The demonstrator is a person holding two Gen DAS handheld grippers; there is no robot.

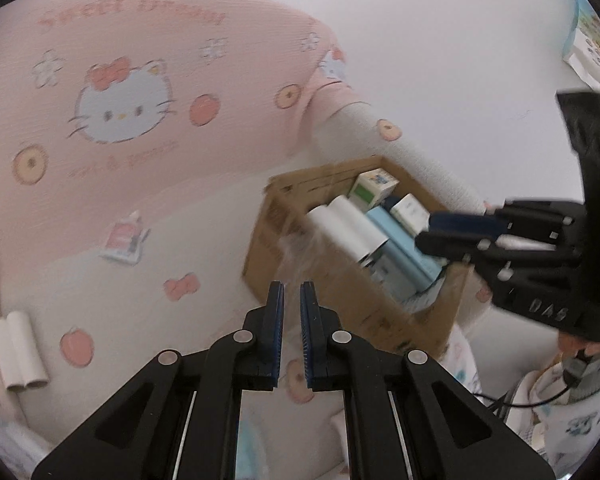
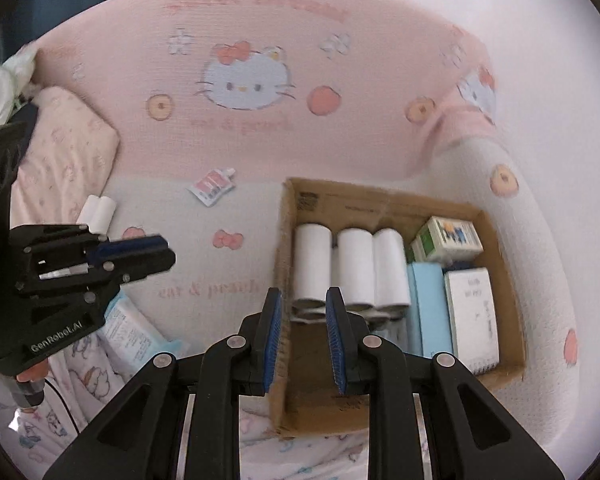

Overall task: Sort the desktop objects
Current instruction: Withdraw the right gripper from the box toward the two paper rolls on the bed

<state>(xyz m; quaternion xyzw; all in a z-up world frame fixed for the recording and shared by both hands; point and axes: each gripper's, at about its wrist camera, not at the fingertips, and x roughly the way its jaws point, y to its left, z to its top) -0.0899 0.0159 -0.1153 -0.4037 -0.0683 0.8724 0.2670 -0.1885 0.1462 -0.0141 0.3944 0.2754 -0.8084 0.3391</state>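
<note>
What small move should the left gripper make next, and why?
Probably swing the left gripper left toward the pair of white rolls and open wider: it holds nothing, its jaws stand only narrowly apart, and the rolls lie outside the cardboard box.

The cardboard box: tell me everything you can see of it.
The cardboard box is brown, open-topped and rectangular, its inner back wall bearing a dark printed label. It sits on the pink-and-white cartoon-cat bedding, near its right end. Inside, white paper rolls lie side by side on the left; a green-and-white carton, a pale blue box and a white printed box fill the right. The right gripper hovers open above its near-left edge, without clear contact.
</note>
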